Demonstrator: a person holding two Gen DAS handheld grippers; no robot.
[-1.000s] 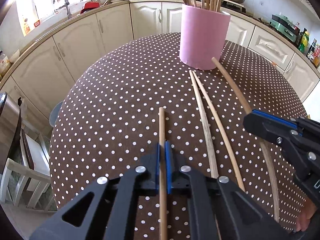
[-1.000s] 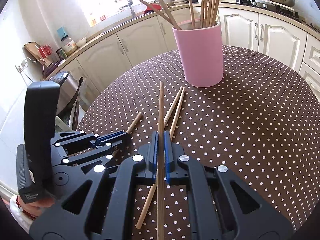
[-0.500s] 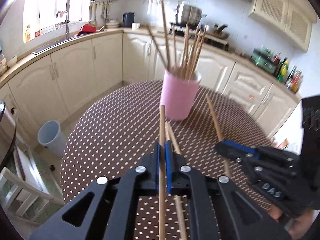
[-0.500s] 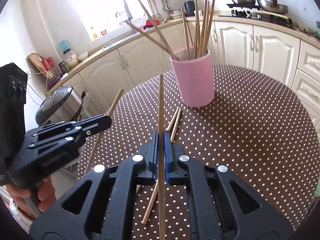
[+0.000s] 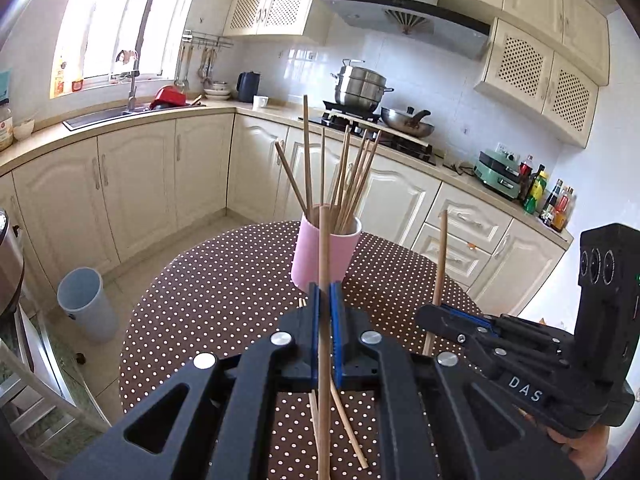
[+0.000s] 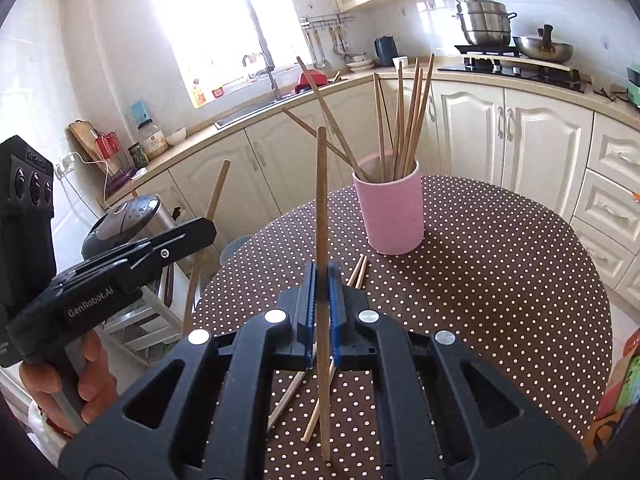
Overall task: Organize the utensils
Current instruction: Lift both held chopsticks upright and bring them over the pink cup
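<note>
I am holding my left hand-held gripper [image 5: 324,300] clamped on one wooden chopstick [image 5: 324,248], and my right hand-held gripper [image 6: 321,280] is pinching a second chopstick [image 6: 321,200]. Both are hanging above the dotted surface [image 6: 500,280], near the pink cup [image 6: 390,216]; two loose chopsticks [image 6: 358,274] are lying below.

Left claw [image 5: 325,304] clamped tight on a chopstick [image 5: 324,248], angled downward. Right claw [image 6: 320,284] likewise pinched on its own chopstick [image 6: 321,200], raised just beside, a hand [image 6: 80,380] wrapped round the left grip.
</note>
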